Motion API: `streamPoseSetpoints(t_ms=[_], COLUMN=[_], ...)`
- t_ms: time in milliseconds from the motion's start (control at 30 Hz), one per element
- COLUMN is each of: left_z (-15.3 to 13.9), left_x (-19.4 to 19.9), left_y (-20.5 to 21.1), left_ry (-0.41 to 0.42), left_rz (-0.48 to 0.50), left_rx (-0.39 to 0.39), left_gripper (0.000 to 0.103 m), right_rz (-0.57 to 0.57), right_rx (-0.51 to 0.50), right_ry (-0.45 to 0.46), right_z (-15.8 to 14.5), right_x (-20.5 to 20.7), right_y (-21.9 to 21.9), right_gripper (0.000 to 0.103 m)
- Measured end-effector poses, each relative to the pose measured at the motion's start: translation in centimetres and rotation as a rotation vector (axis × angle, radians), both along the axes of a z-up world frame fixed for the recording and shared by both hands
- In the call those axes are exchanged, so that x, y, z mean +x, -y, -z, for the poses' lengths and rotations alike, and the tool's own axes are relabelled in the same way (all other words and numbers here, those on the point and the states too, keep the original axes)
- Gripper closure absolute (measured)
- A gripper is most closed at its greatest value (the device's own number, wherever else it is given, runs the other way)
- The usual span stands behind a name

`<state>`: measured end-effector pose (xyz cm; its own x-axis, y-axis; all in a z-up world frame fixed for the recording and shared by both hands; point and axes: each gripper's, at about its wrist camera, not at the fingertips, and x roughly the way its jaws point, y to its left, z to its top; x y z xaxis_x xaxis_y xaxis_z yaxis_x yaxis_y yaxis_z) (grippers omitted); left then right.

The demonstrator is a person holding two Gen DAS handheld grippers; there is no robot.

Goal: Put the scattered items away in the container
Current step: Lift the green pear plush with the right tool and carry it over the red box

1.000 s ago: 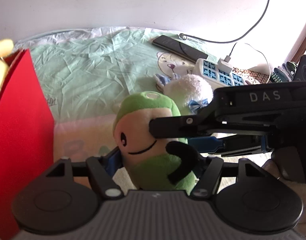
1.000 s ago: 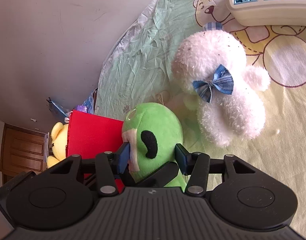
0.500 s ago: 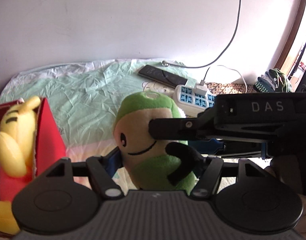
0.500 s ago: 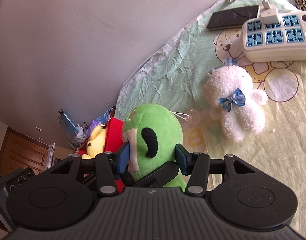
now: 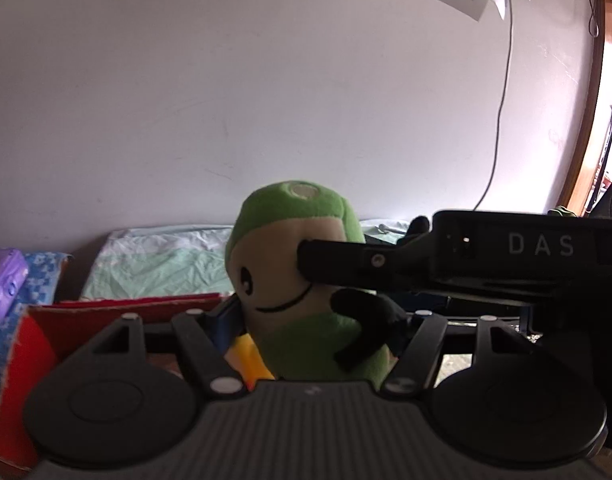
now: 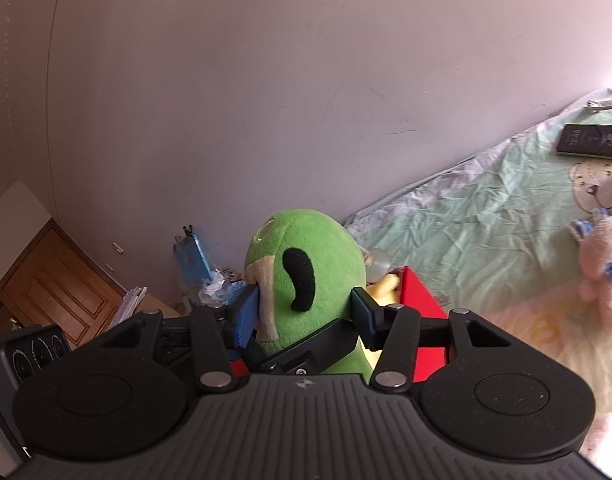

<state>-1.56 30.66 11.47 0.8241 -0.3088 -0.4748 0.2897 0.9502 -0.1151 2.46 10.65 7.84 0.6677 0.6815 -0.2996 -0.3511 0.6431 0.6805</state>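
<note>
A green plush toy [image 5: 290, 264] with a cream face is held in the air by both grippers. In the left wrist view my left gripper [image 5: 314, 324] is shut on its lower body. One finger [image 5: 346, 262] of the right gripper crosses the toy's face from the right. In the right wrist view my right gripper [image 6: 304, 312] is shut on the green plush toy [image 6: 306, 256] at its head. The red box [image 5: 118, 308] lies just below and left of the toy, with a yellow toy [image 5: 246, 356] inside. The right wrist view also has the red box [image 6: 420, 300] and the yellow toy [image 6: 382, 286].
A white plush with a blue bow [image 6: 602, 272] lies on the green bedsheet [image 6: 486, 216], with a black phone [image 6: 592, 142] farther back. A purple pack [image 5: 4, 280] sits left of the box. The wall is close behind, with a cable [image 5: 502, 100] hanging down it.
Both grippers have risen with the green plush and carried it left, from the bedsheet beside the white plush to above the red box. The grips have not changed.
</note>
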Motion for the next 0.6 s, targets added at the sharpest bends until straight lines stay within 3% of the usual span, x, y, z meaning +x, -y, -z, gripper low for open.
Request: streamPoseSetpoints(t_ms=[167, 300, 600], left_z=[-0.4, 0.7, 6.2], left_x=[0.2, 1.5, 6.6], left_y=[-5.7, -9.9, -14.0], left_ry=[0.015, -0.022, -0.190], left_rz=[-0.051, -0.070, -0.017], left_rx=[0.018, 0.022, 0.052], left_gripper=[0.034, 0.034, 0.034], right_rz=[-0.053, -0.072, -0.022], right_rx=[-0.010, -0.025, -0.135], right_ry=[0.047, 0.036, -0.064], right_z=[0.4, 2.1, 6.7], right_x=[0.8, 2.1, 4.1], right_y=[-6.4, -10.8, -16.5], right_gripper=[0.050, 0.050, 0.051])
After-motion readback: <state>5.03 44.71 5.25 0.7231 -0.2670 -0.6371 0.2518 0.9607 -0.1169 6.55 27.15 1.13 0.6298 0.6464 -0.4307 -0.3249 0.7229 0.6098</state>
